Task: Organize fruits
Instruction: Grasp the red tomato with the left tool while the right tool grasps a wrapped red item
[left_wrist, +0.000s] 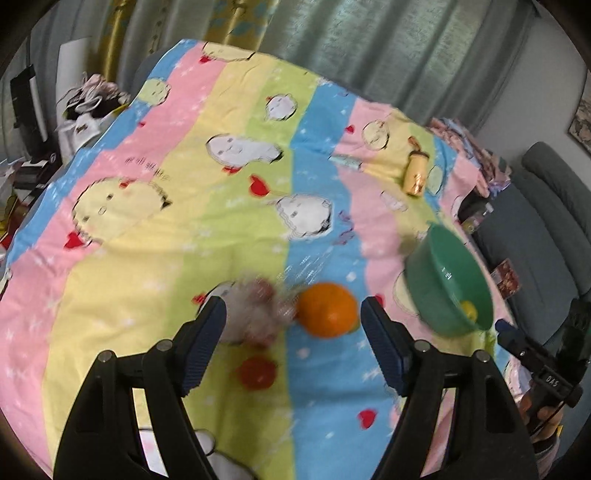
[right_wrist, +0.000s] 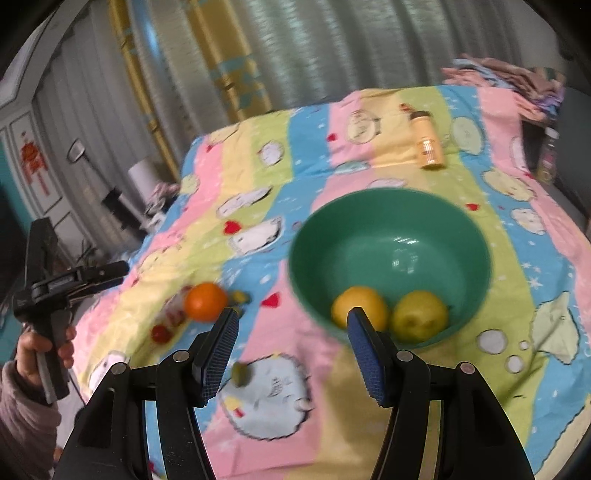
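Observation:
An orange (left_wrist: 327, 309) lies on the striped cloth just beyond my open, empty left gripper (left_wrist: 293, 314). Beside it is a blurred clear packet of reddish fruit (left_wrist: 258, 314) and a small red tomato (left_wrist: 257, 373). The green bowl (left_wrist: 448, 280) stands to the right. In the right wrist view the bowl (right_wrist: 391, 236) holds a yellow lemon (right_wrist: 360, 308) and a green-yellow pear (right_wrist: 419, 319). My right gripper (right_wrist: 290, 325) is open and empty, just before the bowl. The orange (right_wrist: 205, 301), the tomato (right_wrist: 161, 333) and a small green fruit (right_wrist: 242, 373) lie to its left.
A yellow bottle (left_wrist: 415, 173) and a small pale tube (left_wrist: 345, 162) lie at the far side of the cloth; the bottle also shows in the right wrist view (right_wrist: 428, 146). Clutter stands off the left edge (left_wrist: 85, 110). A grey sofa (left_wrist: 535, 229) is on the right.

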